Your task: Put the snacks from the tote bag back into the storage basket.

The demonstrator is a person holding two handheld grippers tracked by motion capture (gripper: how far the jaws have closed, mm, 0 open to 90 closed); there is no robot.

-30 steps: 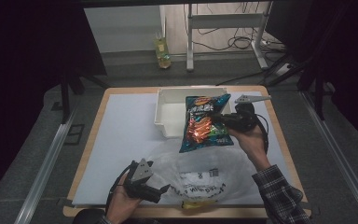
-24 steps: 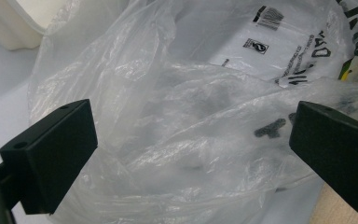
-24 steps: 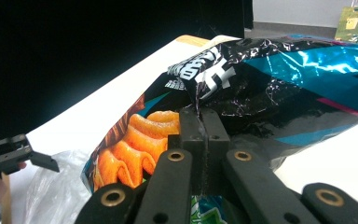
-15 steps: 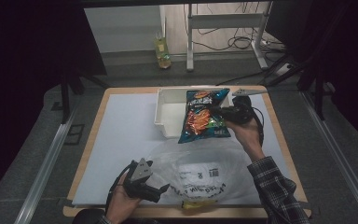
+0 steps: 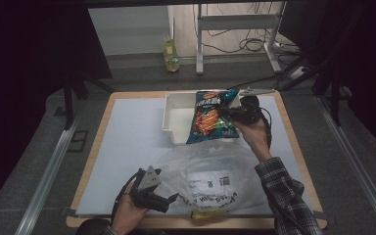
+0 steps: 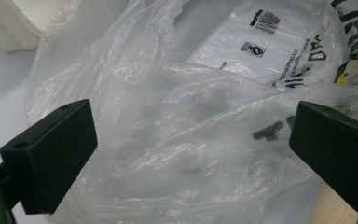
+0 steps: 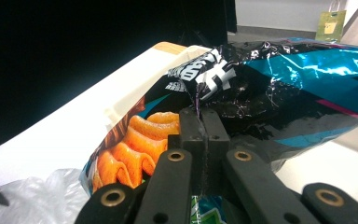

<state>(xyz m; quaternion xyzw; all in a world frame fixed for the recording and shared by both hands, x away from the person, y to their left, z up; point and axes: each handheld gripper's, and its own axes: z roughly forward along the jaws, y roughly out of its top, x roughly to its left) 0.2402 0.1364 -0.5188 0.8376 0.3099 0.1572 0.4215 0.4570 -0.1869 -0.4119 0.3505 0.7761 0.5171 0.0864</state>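
Note:
A shiny blue and orange snack bag [image 5: 211,117] hangs tilted over the right end of the white bin [image 5: 176,120]. My right gripper [image 5: 231,113] is shut on the bag's right edge; in the right gripper view the jaws [image 7: 204,130] pinch the crinkled snack bag [image 7: 270,88] at its seam. A clear plastic bag [image 5: 205,176] with black print lies crumpled at the near middle of the table. My left gripper [image 5: 170,198] sits at its left edge, open, with folds of the plastic bag [image 6: 177,116] between its wide-set jaws [image 6: 191,149].
The white mat [image 5: 127,147] covers a wooden table [image 5: 298,161]. A grey tool [image 5: 257,91] lies at the far right edge. On the floor behind stand a yellow bottle [image 5: 171,51] and a metal rack with cables [image 5: 235,29]. The bin's corner [image 6: 9,28] sits beyond the plastic.
The right gripper has carried the snack bag away from the person, from above the plastic bag to over the white bin. The left gripper has stayed in place.

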